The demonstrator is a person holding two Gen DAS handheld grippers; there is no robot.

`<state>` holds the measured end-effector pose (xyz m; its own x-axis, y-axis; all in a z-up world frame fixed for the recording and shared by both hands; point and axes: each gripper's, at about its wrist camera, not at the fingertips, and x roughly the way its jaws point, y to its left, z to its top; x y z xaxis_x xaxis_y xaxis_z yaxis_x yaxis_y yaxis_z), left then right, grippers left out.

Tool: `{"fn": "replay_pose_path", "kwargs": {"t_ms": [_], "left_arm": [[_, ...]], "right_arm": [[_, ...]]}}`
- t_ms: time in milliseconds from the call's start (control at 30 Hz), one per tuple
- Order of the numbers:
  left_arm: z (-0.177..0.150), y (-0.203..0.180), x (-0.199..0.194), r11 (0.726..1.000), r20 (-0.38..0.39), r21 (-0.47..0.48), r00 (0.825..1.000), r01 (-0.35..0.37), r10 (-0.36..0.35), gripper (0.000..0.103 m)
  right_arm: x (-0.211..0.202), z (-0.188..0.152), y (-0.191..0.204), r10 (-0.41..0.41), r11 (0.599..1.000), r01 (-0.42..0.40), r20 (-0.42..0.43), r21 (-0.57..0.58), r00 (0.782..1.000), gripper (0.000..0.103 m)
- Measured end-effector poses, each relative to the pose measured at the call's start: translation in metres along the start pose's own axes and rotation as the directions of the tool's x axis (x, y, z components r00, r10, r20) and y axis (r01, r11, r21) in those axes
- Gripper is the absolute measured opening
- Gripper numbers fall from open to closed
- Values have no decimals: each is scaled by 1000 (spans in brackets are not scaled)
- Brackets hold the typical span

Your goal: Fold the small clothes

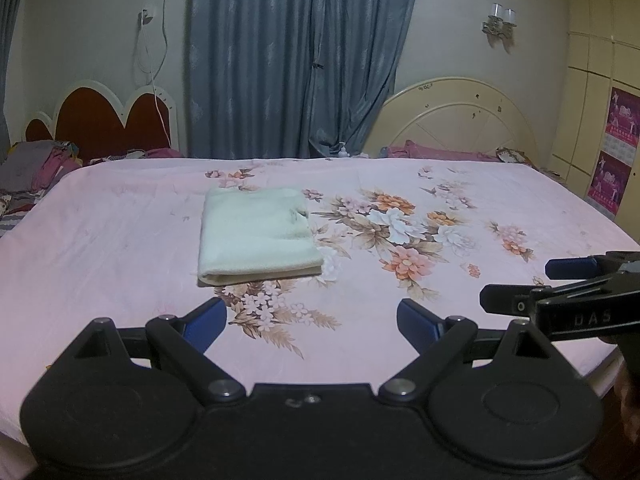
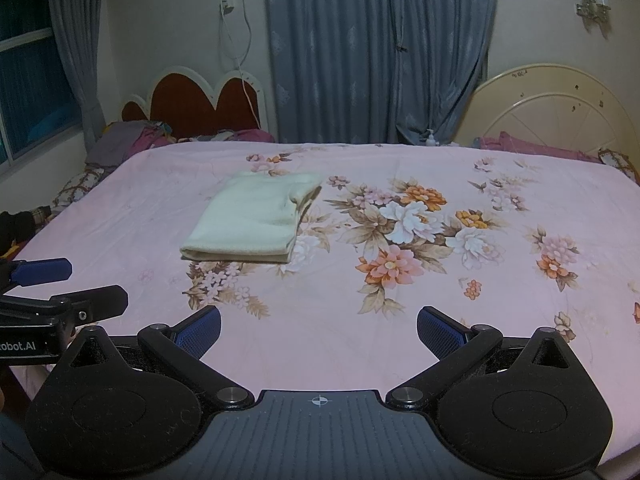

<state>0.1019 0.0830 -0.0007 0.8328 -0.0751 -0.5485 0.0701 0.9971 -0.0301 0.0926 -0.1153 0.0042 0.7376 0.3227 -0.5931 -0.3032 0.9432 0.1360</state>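
A pale cream garment [image 1: 256, 234] [image 2: 250, 220] lies folded into a neat rectangle on the pink floral bedsheet [image 1: 120, 248] [image 2: 400, 340], left of the big flower print. My left gripper [image 1: 312, 324] hovers over the near part of the bed, short of the garment, open with nothing between its blue pads. My right gripper [image 2: 318, 330] is also open and empty, near the bed's front edge. Each gripper shows at the other view's side: the right gripper [image 1: 560, 284] at the right edge, the left gripper [image 2: 64, 284] at the left edge.
Blue-grey curtains [image 1: 296, 60] hang behind the bed. A red headboard [image 1: 108, 120] with piled clothes [image 1: 36, 168] stands at the back left, a cream headboard [image 1: 460, 120] at the back right. A small pump bottle [image 2: 431, 138] sits past the far edge.
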Motion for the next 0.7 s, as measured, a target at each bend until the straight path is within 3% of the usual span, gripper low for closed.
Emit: {"fn": "replay_pose_path", "kwargs": {"t_ms": [700], "left_arm": [[3, 0, 4, 1000, 11, -7, 1000, -20, 21, 91]], "right_arm": [[7, 5, -2, 26, 1000, -26, 0, -5, 1000, 103]]}}
